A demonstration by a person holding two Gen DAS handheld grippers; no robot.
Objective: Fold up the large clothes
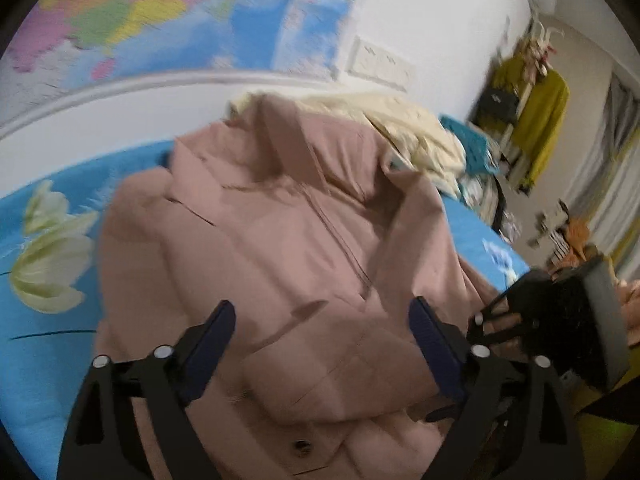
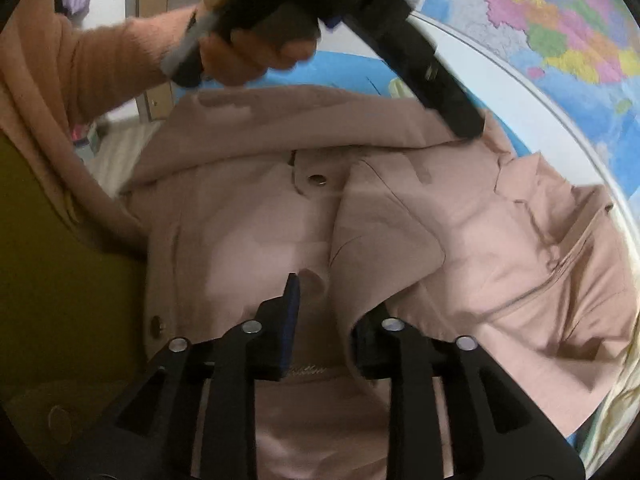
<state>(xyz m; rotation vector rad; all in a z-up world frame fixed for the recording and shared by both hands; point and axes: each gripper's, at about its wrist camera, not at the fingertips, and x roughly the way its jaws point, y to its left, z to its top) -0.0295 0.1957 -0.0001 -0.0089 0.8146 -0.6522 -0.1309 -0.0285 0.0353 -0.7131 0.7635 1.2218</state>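
A large dusty-pink coat (image 1: 280, 240) lies spread on a blue bed (image 1: 48, 344), partly folded, with snap buttons showing. It also fills the right wrist view (image 2: 400, 232). My left gripper (image 1: 320, 320) is open and empty, hovering just above the coat's lower part. My right gripper (image 2: 328, 304) has its jaws closed in on a fold of the coat's fabric between the fingers. The left gripper shows in the right wrist view (image 2: 448, 92), its tip near the coat's far edge.
A cream blanket (image 1: 408, 132) and a teal cloth (image 1: 472, 144) lie on the bed beyond the coat. A world map (image 1: 160, 12) covers the wall. Yellow-green garments (image 1: 540, 120) hang on a rack at the right. The person's pink sleeve (image 2: 80, 64) is at the left.
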